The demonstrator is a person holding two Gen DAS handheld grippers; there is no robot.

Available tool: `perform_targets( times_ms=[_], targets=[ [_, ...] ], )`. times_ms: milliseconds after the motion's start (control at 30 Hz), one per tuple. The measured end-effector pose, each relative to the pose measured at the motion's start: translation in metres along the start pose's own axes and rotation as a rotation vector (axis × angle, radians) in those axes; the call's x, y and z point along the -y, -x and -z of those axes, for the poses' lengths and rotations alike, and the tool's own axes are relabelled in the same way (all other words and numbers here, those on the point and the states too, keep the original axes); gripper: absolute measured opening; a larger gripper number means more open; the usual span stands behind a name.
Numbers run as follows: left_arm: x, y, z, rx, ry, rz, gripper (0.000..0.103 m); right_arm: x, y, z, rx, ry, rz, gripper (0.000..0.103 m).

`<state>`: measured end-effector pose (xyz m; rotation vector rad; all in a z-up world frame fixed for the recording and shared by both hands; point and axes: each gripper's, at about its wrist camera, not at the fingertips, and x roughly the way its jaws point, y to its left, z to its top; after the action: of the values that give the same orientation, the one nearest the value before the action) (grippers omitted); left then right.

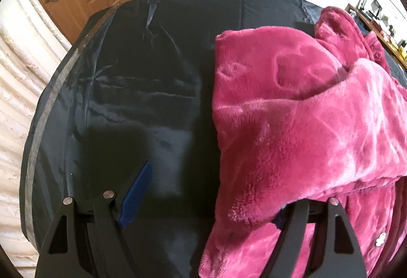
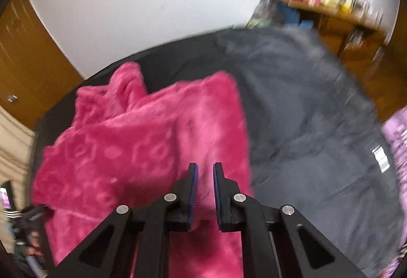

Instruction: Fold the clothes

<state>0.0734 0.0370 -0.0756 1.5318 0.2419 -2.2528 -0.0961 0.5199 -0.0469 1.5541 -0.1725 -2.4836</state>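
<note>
Left tongs (image 1: 203, 201): jaws spread wide. The left blue pad (image 1: 136, 192) hangs over bare cover; the right finger is buried under a flap of the pink fleece garment (image 1: 279, 125). Nothing lies pinched between the two fingers, so I log them as released.

Right tongs (image 2: 204, 191): pads stand nearly closed with a narrow gap. Fleece shows in that gap, but I cannot tell whether it is gripped or merely lies beneath. View is motion-blurred.

Garment position: bunched on the black bed cover (image 1: 127, 74), ahead and to the right of my left tongs, ahead and to the left of my right tongs. A thick layer is doubled over the rest, with a small white button (image 1: 380, 242) showing low on the right. My judgement: this overlap fits either a fold being laid across or a loose heap being gathered; the pictures do not settle which.

Edges and room: the garment's left edge runs straight down toward my left tongs. Left of it, bare cover extends to the mattress edge with its grey strip (image 1: 45, 105). On my right side, open dark cover (image 2: 318, 125) stretches ahead and rightward.
</note>
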Motion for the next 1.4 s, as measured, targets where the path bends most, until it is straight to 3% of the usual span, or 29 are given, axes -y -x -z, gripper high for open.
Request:
perform_targets(
  times_ms=[200, 500, 667, 800, 1033, 1233, 1400],
  targets=[
    [-0.008, 0.018, 0.000, 0.012, -0.030, 0.036, 0.083, -0.003, -0.012, 0.001, -0.019, -0.039, -0.033, 0.026],
    [-0.012, 0.049, -0.013, 0.043, -0.052, 0.110, 0.083, -0.055, -0.021, -0.016, -0.022, 0.100, -0.111, 0.026],
    [-0.012, 0.057, -0.014, 0.029, -0.060, 0.149, 0.083, -0.055, -0.057, 0.002, -0.154, 0.172, 0.044, 0.026],
    [-0.018, 0.050, -0.003, -0.015, -0.083, 0.140, 0.083, -0.029, -0.060, 0.008, -0.142, 0.112, -0.055, 0.026],
    [-0.022, 0.034, 0.009, -0.067, -0.128, 0.125, 0.083, -0.054, -0.060, 0.015, -0.123, 0.234, 0.051, 0.028],
    [-0.027, 0.039, 0.008, -0.083, -0.199, 0.168, 0.083, -0.052, -0.055, 0.024, -0.097, 0.245, 0.033, 0.028],
    [-0.035, 0.063, -0.006, -0.040, -0.194, 0.209, 0.083, -0.056, -0.052, 0.032, -0.079, 0.248, 0.053, 0.028]
  ],
)
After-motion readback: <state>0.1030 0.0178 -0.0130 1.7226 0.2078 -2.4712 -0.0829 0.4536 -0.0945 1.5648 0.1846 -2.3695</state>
